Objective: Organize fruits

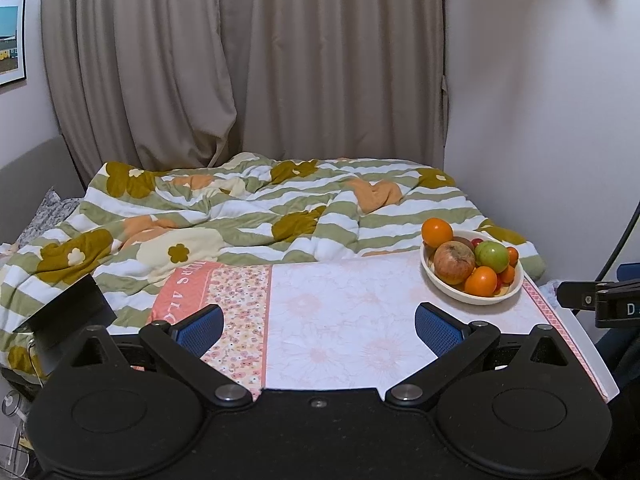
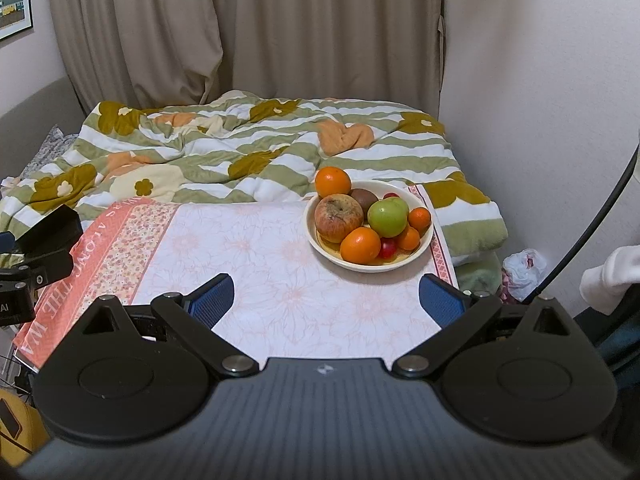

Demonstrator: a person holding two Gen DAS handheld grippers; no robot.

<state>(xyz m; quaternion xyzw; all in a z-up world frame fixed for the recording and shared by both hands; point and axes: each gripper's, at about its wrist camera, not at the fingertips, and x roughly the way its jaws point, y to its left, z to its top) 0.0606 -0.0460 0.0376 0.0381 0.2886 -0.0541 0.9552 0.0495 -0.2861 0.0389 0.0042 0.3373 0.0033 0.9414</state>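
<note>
A bed (image 2: 248, 148) fills the back of the room under a rumpled striped quilt with flowers, and curtains (image 1: 240, 60) hang behind it. In front of the bed stands the table (image 2: 280, 280), covered with a pale floral cloth with a coral band on its left side. At the far right corner of the table sits a cream bowl (image 2: 429, 240), and all the fruit in view lies heaped in it; none lies loose on the cloth. So the scene fits either fruit gathered into the bowl or fruit waiting to be sorted out of it.

In the bowl, the wrinkled red apple (image 2: 338, 217) takes the left front, the green apple (image 2: 387, 216) the middle right, one orange (image 2: 332, 182) perches on the far rim, and another orange (image 2: 360, 245) lies at the near edge. A brown kiwi (image 2: 365, 198) sits behind the apples, with small tangerines and cherry tomatoes tucked along the right.

The left gripper (image 1: 319, 326) hovers low over the near table edge, jaws spread wide and holding nothing; the bowl lies ahead and well to its right. The right gripper (image 2: 326, 298) is likewise spread wide and empty, with the bowl almost straight ahead, a little right, so it is the nearer one. The fruits are roundish with no marked long axis; the red apple's stem dimple faces up and toward the camera.
</note>
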